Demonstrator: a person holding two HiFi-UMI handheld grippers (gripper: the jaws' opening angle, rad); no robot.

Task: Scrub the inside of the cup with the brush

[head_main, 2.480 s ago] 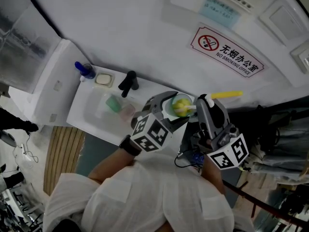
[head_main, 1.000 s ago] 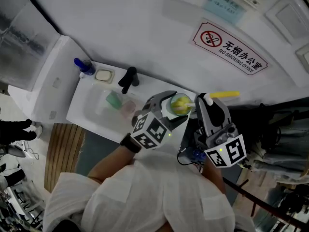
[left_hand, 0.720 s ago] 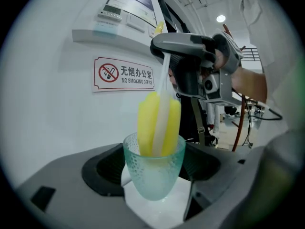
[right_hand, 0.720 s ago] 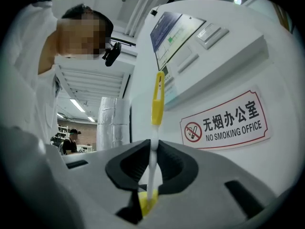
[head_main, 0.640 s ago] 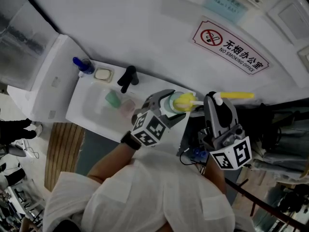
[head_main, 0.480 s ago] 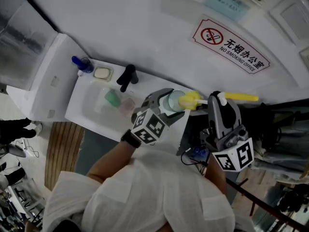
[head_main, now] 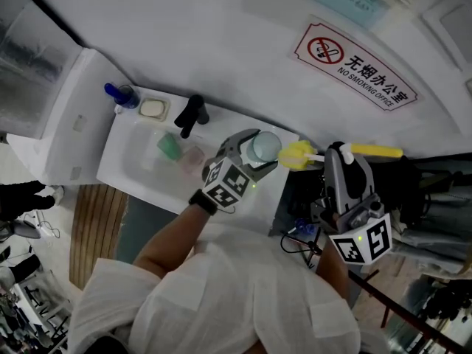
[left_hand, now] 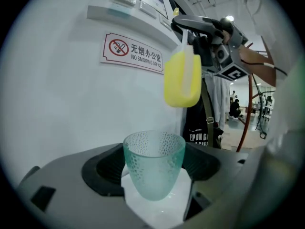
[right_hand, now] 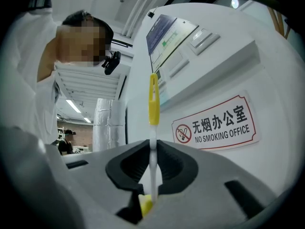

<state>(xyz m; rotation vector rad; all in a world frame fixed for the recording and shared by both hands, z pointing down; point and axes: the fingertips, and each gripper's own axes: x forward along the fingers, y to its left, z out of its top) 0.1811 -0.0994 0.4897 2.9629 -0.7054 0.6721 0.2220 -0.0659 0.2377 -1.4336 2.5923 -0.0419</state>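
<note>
**Item 1: left gripper** (head_main: pixel 257 152). Jaws stood spread wide, w/ the dark pads pressed on opp. sides of the cup (left_hand: pixel 153 162), just below its rim.
- Cup: see-through blue-green plastic, dimpled wall, rounded base.
- It sat upright in the left gripper view, mouth open, nothing inside.
- It was held in the air over the right end of the white sink (head_main: pixel 125 169), in front of the white wall.

**Item 2: right gripper** (right_hand: pixel 152 175). Jaws were drawn nearly together, pinching the thin white shaft of the brush (left_hand: pixel 182 79).
- Brush: yellow sponge head, white shaft, yellow grip end sticking out past the jaws on the far side.
- The head was outside the cup.
- In the left gripper view it hung above the rim and apart from it. In the head view it was just beside the cup, on its right.

**Item 3: sink.**
- Back edge: black tap (head_main: pixel 192 116), soap dish (head_main: pixel 153 109), blue bottle (head_main: pixel 122 94).
- Basin: green tumbler (head_main: pixel 169 146) and pale pink tumbler (head_main: pixel 193 159), side by side.

**Item 4: wall.** Red-bordered no-smoking sign (head_main: pixel 361 65), above & right of both grippers in the head view.
</note>
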